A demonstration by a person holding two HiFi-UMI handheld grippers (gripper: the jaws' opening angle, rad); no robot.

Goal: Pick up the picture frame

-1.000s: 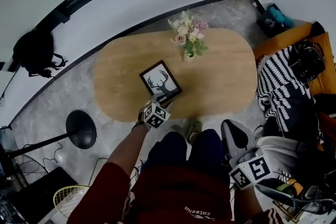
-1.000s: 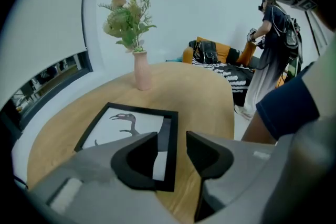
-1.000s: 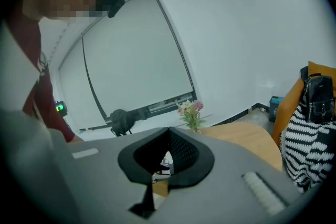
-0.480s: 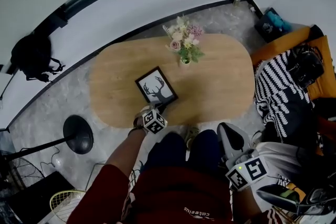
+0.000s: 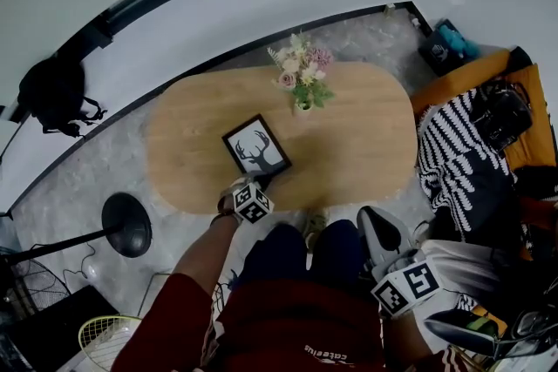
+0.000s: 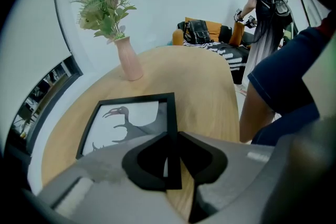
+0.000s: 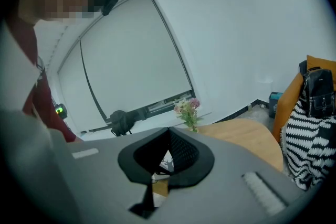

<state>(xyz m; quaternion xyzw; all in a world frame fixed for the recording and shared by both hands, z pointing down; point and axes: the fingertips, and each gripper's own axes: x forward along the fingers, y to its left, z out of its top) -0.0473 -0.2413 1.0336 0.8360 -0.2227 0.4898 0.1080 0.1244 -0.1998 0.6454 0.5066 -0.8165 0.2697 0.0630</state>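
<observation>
A black picture frame (image 5: 255, 145) with a deer print lies flat on the oval wooden table (image 5: 366, 135), near its front edge. My left gripper (image 5: 260, 181) reaches down to the frame's near corner. In the left gripper view the frame (image 6: 126, 123) has its right black bar between the closing jaws of this gripper (image 6: 172, 136), and both tips touch the bar. My right gripper (image 5: 384, 231) hangs off the table beside my knees, away from the frame. The right gripper view shows that gripper (image 7: 168, 131) with its tips together and nothing held.
A pink vase of flowers (image 5: 301, 78) stands behind the frame, also in the left gripper view (image 6: 128, 60). A striped cloth (image 5: 453, 152) and black bag (image 5: 501, 113) lie on an orange sofa at right. A lamp base (image 5: 126, 225) sits left; another person (image 6: 262, 13) stands beyond.
The left gripper has stayed at the frame's near corner while the view shifted slightly. The right gripper has kept its place by my knees.
</observation>
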